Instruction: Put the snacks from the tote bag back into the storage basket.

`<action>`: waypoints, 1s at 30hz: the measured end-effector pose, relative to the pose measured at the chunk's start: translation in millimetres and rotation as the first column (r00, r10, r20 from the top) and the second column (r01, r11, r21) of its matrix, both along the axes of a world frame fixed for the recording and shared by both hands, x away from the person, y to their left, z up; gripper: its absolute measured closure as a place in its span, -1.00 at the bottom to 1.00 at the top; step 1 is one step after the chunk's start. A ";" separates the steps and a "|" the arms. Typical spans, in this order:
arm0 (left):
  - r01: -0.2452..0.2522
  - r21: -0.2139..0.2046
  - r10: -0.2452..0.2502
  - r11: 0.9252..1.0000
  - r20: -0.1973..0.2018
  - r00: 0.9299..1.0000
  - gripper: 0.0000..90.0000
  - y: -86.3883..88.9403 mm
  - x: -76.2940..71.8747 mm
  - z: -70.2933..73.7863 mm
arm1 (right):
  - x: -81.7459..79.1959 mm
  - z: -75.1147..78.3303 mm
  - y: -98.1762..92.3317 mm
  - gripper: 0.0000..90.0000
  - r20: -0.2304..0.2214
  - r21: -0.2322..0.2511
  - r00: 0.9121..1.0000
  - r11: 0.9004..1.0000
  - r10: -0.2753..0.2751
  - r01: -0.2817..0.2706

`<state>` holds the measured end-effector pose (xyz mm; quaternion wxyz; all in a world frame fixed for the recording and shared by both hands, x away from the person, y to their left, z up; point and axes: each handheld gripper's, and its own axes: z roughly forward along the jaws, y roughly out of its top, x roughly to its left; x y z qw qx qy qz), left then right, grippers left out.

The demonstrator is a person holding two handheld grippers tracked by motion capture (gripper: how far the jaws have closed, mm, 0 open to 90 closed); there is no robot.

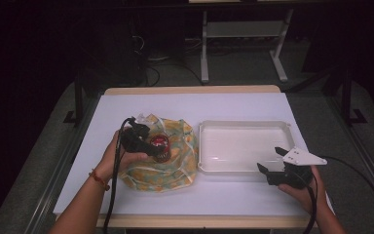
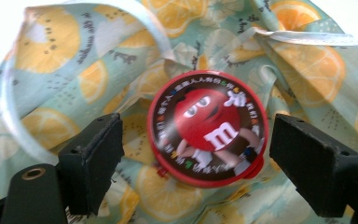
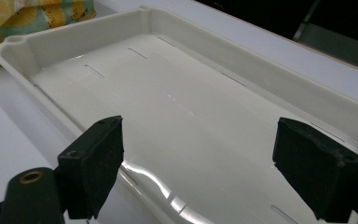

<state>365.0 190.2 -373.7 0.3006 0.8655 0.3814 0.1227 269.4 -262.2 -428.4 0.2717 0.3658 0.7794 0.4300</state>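
Partly hidden: red tin (image 2: 207, 128) blurred, base unseen, on fruit-print bag (image 2: 303, 70).

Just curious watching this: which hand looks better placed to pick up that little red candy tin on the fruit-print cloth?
Left. The left gripper has its open jaws either side of the red tin; the right gripper hovers at the white tray.

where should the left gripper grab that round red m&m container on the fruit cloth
Grip the red container across its round rim, coming straight down from above. Its printed lid faces up toward the left gripper, and it sits on the soft lemon-print cloth, so the sides are free. The fingers already stand open on either side of it; closing them there should probably catch the rim evenly.
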 end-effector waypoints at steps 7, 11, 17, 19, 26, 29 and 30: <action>-0.036 0.009 0.036 0.999 -0.038 0.999 -0.63 -8.4 8.6 -4.2 | 0.2 -0.4 -0.2 -0.65 -0.004 0.000 1.000 1.000 0.000 0.000; -0.046 0.015 0.047 0.999 -0.063 0.997 -0.63 -12.9 12.6 -8.3 | 0.4 -0.7 -0.4 -0.65 -0.004 -0.002 1.000 1.000 0.000 0.000; -0.057 0.018 0.058 0.998 -0.082 0.995 -0.62 -17.6 17.8 -14.5 | 0.6 -0.9 -0.8 -0.65 -0.003 -0.002 1.000 1.000 0.002 -0.002; -0.060 0.025 0.062 0.998 -0.085 0.994 -0.62 -18.5 18.7 -16.2 | 0.8 -1.1 -0.9 -0.65 -0.004 -0.002 1.000 1.000 0.002 -0.002; -0.058 0.026 0.060 0.998 -0.103 0.993 -0.61 -19.3 20.2 -22.0 | 0.7 -1.7 -0.7 -0.65 -0.009 -0.004 1.000 1.000 0.001 -0.001; -0.058 0.026 0.060 0.998 -0.103 0.993 -0.61 -20.1 20.6 -24.2 | 0.9 -1.7 -0.7 -0.65 -0.007 -0.004 1.000 1.000 0.002 -0.002; -0.055 0.026 0.057 0.998 -0.109 0.992 -0.61 -20.3 20.8 -25.0 | 0.8 -1.7 -0.6 -0.65 -0.008 -0.004 1.000 1.000 0.001 -0.001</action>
